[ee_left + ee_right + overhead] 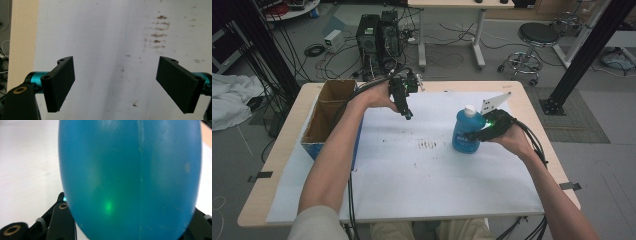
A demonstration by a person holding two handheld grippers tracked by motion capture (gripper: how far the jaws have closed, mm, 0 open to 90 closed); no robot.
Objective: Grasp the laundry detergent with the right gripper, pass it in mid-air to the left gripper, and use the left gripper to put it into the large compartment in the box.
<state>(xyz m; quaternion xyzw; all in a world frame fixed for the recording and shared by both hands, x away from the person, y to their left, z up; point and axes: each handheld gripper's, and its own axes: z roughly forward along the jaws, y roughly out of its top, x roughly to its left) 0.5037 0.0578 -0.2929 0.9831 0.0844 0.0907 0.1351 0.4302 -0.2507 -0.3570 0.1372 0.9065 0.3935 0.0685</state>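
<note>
In the high view, a blue bottle [467, 132] with a white cap stands upright right of the surface's [422, 200] middle, the right gripper [479, 133] pinching its side, while the left gripper [406, 113] hangs above the far edge beside a cardboard box [324, 117] at the left edge. The left gripper view shows its jaws spread wide over the stained white sheet [105, 37]. In the right gripper view, the bottle's blue body [130, 175] sits between the jaws.

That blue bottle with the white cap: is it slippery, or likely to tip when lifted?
The blue bottle looks smooth and glossy, so probably somewhat slippery. It stands upright, taller than wide, so a push up high might tip it. The right gripper holds its rounded body, which likely flexes slightly.
</note>
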